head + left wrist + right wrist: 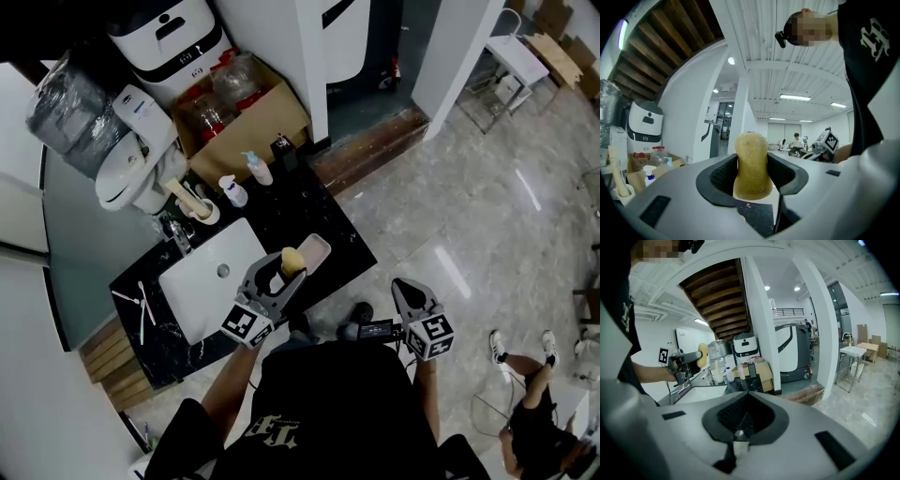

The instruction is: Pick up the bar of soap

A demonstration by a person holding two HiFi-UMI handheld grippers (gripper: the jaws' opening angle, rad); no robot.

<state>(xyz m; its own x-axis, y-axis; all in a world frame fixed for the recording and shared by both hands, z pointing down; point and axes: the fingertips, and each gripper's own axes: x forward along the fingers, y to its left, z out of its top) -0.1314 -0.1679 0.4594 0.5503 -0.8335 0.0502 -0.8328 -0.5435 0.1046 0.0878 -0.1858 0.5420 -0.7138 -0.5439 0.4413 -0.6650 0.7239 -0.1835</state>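
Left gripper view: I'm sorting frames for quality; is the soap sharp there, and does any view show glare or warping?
Left gripper view: the bar of soap in the left tongs is sharp; the ceiling bows from the wide lens. Head view: glare streaks on the floor. Right gripper view: dark corners, the pillar curves.

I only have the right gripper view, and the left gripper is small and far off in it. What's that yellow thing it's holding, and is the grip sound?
Observer: It's the bar of soap. The left gripper view shows it standing on end between the jaws of the left gripper, both pressed against its sides.
Operator: What's around it?
Observer: In the head view it sits by the near end of an empty pink soap dish on the black counter, right of the sink.
Operator: Where's my gripper?
Observer: The right gripper is out over the floor, off the counter's edge.
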